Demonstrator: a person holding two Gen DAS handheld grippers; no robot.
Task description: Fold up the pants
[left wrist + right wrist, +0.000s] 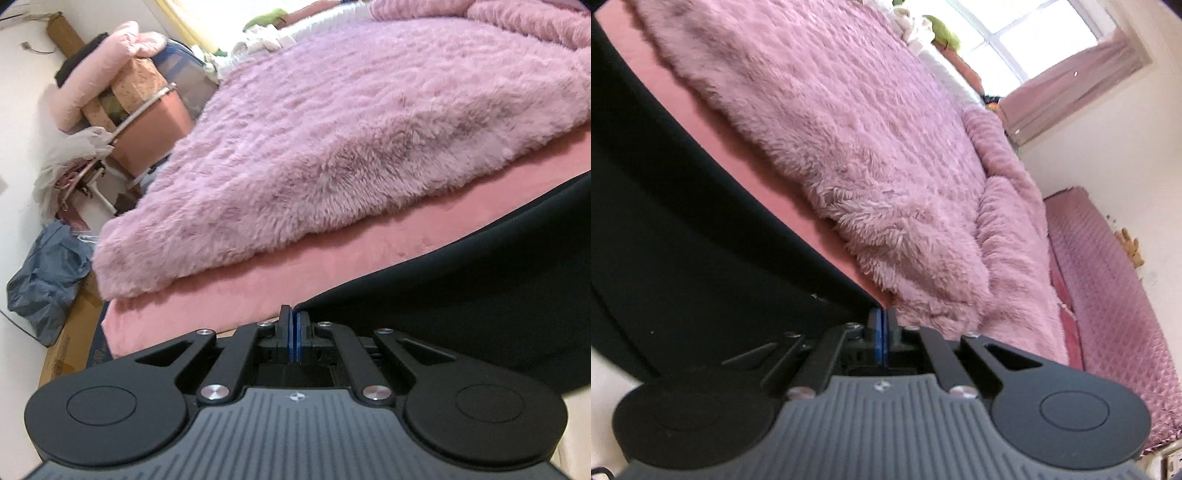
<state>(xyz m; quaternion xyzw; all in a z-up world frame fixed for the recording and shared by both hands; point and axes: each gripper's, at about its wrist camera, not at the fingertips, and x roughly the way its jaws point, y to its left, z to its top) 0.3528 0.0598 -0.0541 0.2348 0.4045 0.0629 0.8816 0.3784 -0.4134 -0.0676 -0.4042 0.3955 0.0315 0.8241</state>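
Black pants (480, 291) stretch from my left gripper (294, 314) away to the right, lifted above the pink sheet (332, 258). The left gripper is shut on an edge of the pants, cloth pinched between its blue pads. In the right wrist view the same pants (683, 221) fill the left side and run down to my right gripper (882, 314), which is shut on another edge. The cloth hangs taut between the two grippers. The rest of the pants is out of view.
A fluffy pink blanket (351, 140) covers most of the bed behind the pants. Boxes, bags and pink cushions (110, 92) pile up at the left wall. A window (1034, 33) and a quilted pink bench (1115, 295) lie at the right.
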